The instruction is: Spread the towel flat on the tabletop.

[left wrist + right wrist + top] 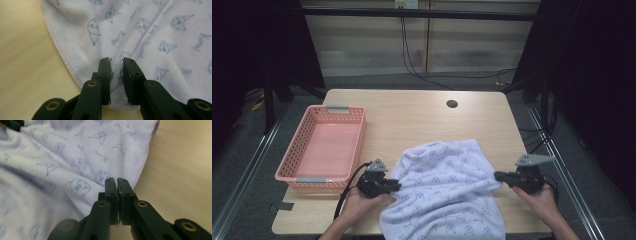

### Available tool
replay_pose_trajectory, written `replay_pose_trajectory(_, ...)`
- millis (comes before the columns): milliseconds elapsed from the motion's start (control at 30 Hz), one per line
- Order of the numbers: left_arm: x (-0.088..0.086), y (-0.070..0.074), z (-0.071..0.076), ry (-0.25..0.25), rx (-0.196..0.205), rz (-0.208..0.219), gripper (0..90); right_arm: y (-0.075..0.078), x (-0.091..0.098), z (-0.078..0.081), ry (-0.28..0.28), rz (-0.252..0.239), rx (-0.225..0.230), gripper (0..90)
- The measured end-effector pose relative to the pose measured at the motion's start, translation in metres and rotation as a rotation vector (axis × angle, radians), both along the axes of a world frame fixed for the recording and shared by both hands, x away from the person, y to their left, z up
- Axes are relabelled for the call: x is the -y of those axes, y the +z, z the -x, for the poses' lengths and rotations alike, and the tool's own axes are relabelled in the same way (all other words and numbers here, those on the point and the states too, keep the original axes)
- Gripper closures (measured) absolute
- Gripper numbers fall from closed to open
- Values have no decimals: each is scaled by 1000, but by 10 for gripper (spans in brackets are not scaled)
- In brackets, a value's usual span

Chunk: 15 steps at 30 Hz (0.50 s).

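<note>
Your left gripper (398, 186) sits at the lower left of centre in the high view, its jaws clamped on a fold of cloth (447, 195). Your right gripper (497, 176) sits at the lower right, pointing left, jaws pressed together.

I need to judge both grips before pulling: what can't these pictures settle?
- Towel: near edge cut off by the high view's bottom.
- Right tool: shut at the hem; cloth between the jaws hidden.
- Basket: floor too dim.
- Towel's left part blurred in right gripper view.
</note>
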State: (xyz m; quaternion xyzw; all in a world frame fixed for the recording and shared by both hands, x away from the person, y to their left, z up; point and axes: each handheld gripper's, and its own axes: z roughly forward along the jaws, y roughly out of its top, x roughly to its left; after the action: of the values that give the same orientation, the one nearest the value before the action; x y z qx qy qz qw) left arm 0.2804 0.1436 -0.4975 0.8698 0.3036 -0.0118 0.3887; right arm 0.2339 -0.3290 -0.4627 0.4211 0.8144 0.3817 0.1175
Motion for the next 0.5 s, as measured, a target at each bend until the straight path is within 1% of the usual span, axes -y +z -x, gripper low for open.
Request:
replay_pose_trajectory(33,-1,1,9,-24,-12,-6,764,-1,2,11,9,2,-11,881)
replay_pose_trajectory(67,-1,2,15,-39,-18,-10,763,-2,3,24,17,-3,-24,880)
replay_pose_trajectory(133,-1,4,30,-81,-47,-11,762,-3,3,39,35,-9,-45,879)
replay_pose_trajectory(167,-1,5,37,-101,-50,-18,762,-4,3,45,48,-12,-44,876)
replay_pose_trajectory(200,-2,5,43,-122,-62,-20,757,-4,2,50,49,-23,-40,872)
replay_pose_trajectory(233,-2,5,46,-133,-84,0,750,-3,1,54,53,-23,-36,860)
replay_pose_trajectory(267,-1,4,47,-141,-88,16,740,-2,0,55,50,-28,-22,807)
replay_pose_trajectory(300,-1,6,47,-131,-54,15,733,-1,0,55,40,-36,-9,754)
replay_pose_trajectory(333,0,9,42,-118,-38,32,725,1,1,52,23,-50,4,697)
replay_pose_trajectory(367,0,13,33,-98,-37,82,726,2,1,48,9,-61,22,674)
replay_pose_trajectory(400,2,16,27,-76,-21,92,727,4,1,40,-7,-70,43,648)
replay_pose_trajectory(433,8,18,16,-66,-9,98,731,4,0,34,-9,-69,51,634)
replay_pose_trajectory(467,12,19,9,-66,-2,106,731,5,-3,22,-16,-58,61,620)
replay_pose_trajectory(500,16,20,-1,-58,15,109,734,5,-5,14,-16,-53,66,614)
